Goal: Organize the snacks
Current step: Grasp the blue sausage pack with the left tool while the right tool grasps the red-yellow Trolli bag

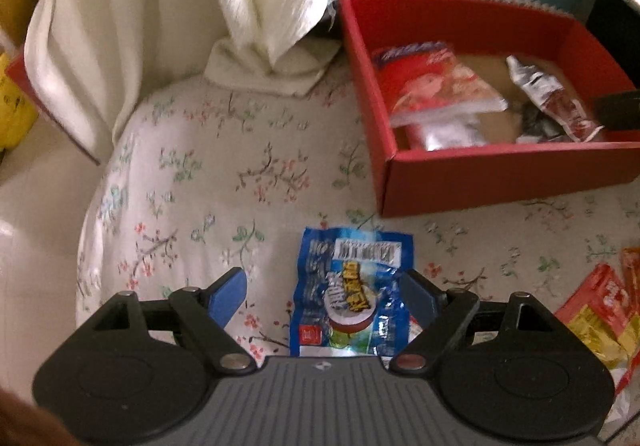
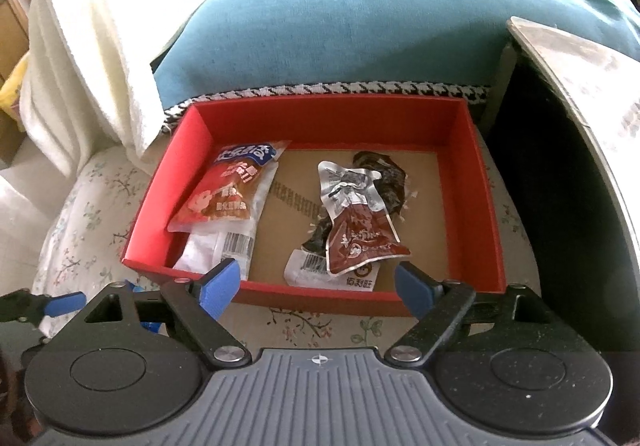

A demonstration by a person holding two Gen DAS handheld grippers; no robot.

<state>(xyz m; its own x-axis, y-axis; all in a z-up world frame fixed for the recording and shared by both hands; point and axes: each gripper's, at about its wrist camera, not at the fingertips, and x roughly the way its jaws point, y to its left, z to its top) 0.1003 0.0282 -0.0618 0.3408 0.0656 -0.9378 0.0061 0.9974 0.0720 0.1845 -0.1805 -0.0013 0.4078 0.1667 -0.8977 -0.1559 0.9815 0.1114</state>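
A blue snack packet lies flat on the floral cloth, between the fingers of my left gripper. That gripper is open: its left fingertip stands well clear of the packet and its right fingertip is at the packet's edge. Behind and to the right is a red box. In the right wrist view my right gripper hangs open and empty over the red box's front wall. Inside lie a red packet, a white barcoded packet under it, and a dark red and silver packet.
Orange and yellow packets lie on the cloth at the right. A white towel drapes down at the back left, and a teal cushion rises behind the box. A dark piece of furniture stands right of the box.
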